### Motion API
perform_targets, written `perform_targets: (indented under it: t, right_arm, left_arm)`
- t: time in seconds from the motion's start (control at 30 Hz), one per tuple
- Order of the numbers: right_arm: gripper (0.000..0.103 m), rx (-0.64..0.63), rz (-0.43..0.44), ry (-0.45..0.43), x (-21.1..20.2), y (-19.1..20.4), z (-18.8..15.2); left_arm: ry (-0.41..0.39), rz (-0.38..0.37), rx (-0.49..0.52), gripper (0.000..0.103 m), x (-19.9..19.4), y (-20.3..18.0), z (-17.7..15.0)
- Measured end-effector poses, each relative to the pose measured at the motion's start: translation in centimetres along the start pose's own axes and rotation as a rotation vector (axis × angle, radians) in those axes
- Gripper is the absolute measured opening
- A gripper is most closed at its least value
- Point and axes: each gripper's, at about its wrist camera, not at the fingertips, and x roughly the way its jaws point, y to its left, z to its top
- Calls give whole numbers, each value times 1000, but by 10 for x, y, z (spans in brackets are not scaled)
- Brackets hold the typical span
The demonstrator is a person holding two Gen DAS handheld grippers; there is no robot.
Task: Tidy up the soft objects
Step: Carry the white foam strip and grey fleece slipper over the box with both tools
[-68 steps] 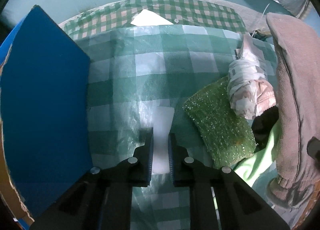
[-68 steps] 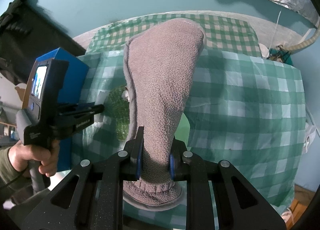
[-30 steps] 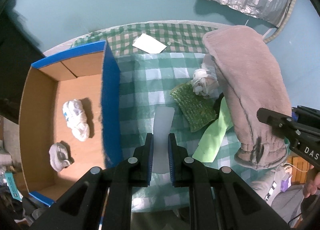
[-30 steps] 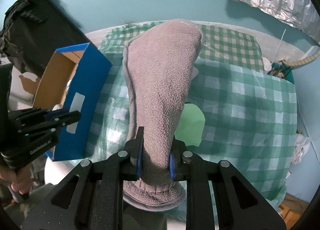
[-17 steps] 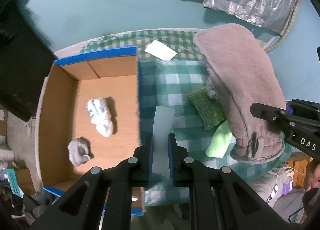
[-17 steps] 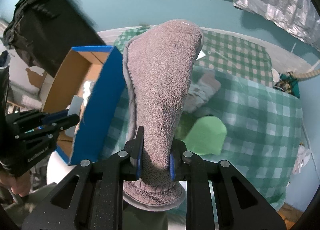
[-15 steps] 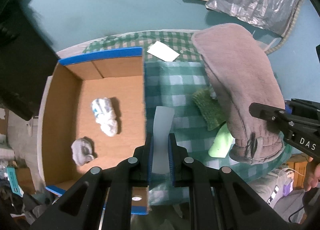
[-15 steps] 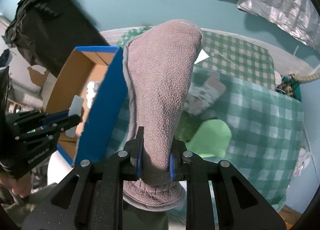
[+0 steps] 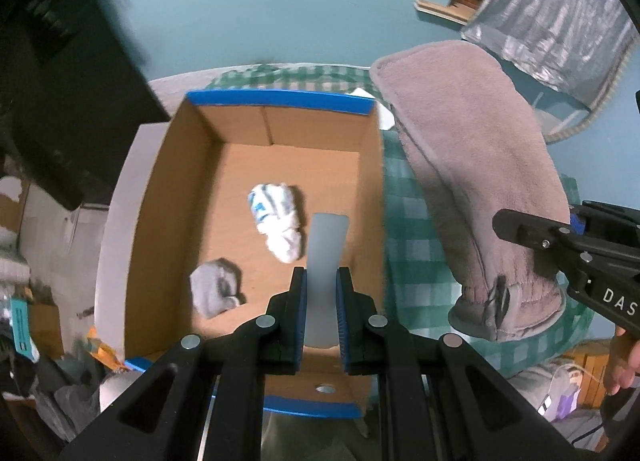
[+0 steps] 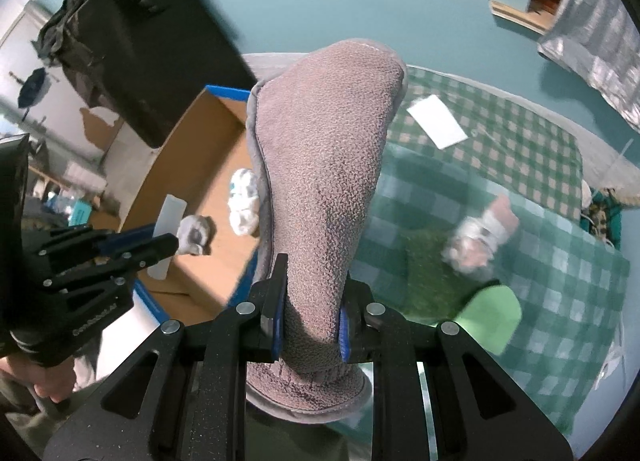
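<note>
My left gripper (image 9: 322, 281) is shut on a pale translucent white strip (image 9: 326, 261), held above the open cardboard box (image 9: 280, 137) with blue edges. On the box floor lie a white-and-blue balled sock (image 9: 276, 217) and a grey balled sock (image 9: 214, 291). My right gripper (image 10: 310, 285) is shut on a big grey-brown fleece slipper sock (image 10: 324, 165), which hangs over the box's right wall; the same slipper sock (image 9: 476, 181) shows at the right of the left wrist view. From the right wrist camera, the left gripper (image 10: 160, 241) and its strip (image 10: 168, 221) appear at the left.
A green checked cloth (image 10: 540, 229) covers the table beside the box. On it lie a green scrubbing pad (image 10: 428, 273), a light green piece (image 10: 492, 317), a white-pink bundle (image 10: 480, 237) and a white card (image 10: 436, 121). A dark bag (image 9: 60, 81) stands at the left.
Both grippers have moved left from above the checked cloth to the box, keeping hold of the strip and the slipper sock. The box's inside now fills the left wrist view.
</note>
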Motion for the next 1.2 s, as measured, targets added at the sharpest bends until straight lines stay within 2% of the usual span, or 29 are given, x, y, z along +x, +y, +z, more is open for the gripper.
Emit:
perform_targets:
  t: [0.43,0.83,1.07,1.2]
  right_arm:
    - [19,-85,50,35,30,43,28]
    - [19,-117,58,99,66,66,41]
    - [19,-137,55,121,82,78,47]
    - [19,-143,65,135,90,86,49]
  left_arm:
    - [23,50,-114,13,15,55,-4]
    - [98,65,-179,13,50,96,-2]
    - [108,85,-198,19,56,106,0]
    - [111,105,-200,30,55,110,-2]
